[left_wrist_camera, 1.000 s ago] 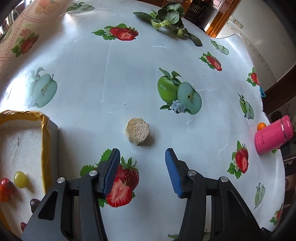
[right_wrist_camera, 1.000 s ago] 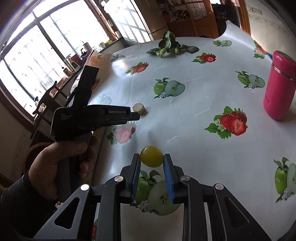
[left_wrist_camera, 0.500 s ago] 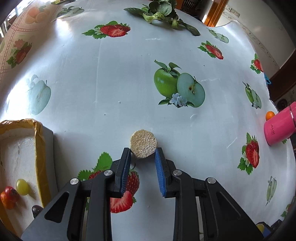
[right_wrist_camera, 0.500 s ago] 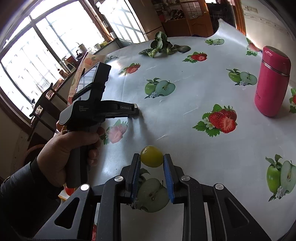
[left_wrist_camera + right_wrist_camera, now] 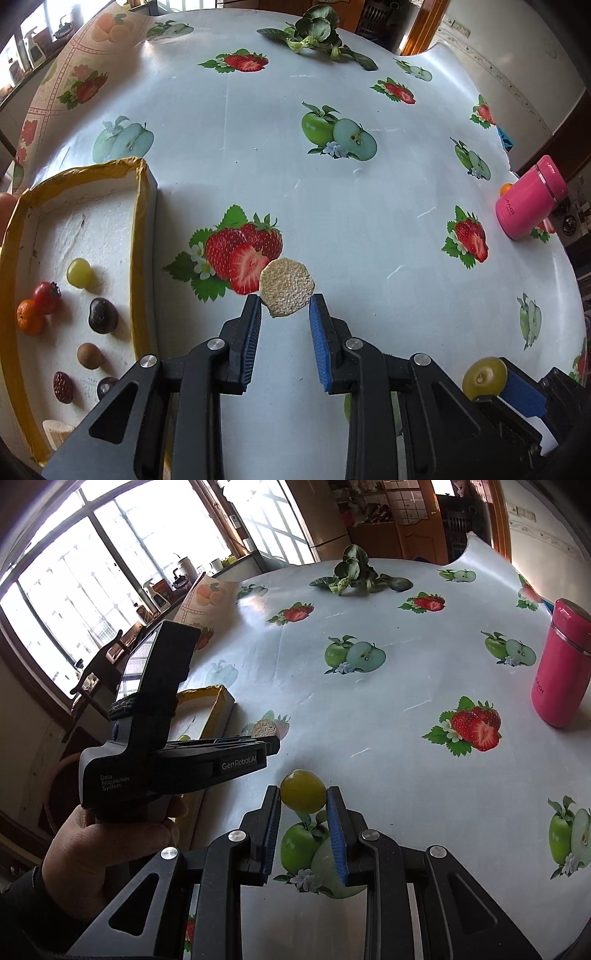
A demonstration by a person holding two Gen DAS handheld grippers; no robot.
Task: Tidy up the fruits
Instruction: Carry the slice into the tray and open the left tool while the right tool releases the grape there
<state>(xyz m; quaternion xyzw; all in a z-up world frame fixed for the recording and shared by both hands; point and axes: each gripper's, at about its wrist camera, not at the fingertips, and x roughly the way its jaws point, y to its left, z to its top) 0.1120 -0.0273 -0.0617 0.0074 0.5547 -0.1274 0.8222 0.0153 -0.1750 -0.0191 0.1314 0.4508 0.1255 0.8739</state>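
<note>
While the left gripper [image 5: 285, 308] clenched a crumbly-looking slice [image 5: 286, 291] by its edges beside the tray [image 5: 142, 236], it needed gentle pressure. Nearby, the right gripper [image 5: 303, 801] grasped a smooth, probably slippery grape [image 5: 303, 791] across its middle.

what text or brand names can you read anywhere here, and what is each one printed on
"GenRobot.AI": on the side of the left gripper, seen from the right wrist view.
"Data Acquisition System": on the left gripper's handle body, just above the hand.
Pink bottle: white lettering runs along its side, but it is too small to read with certainty.
No other text is legible.
</note>
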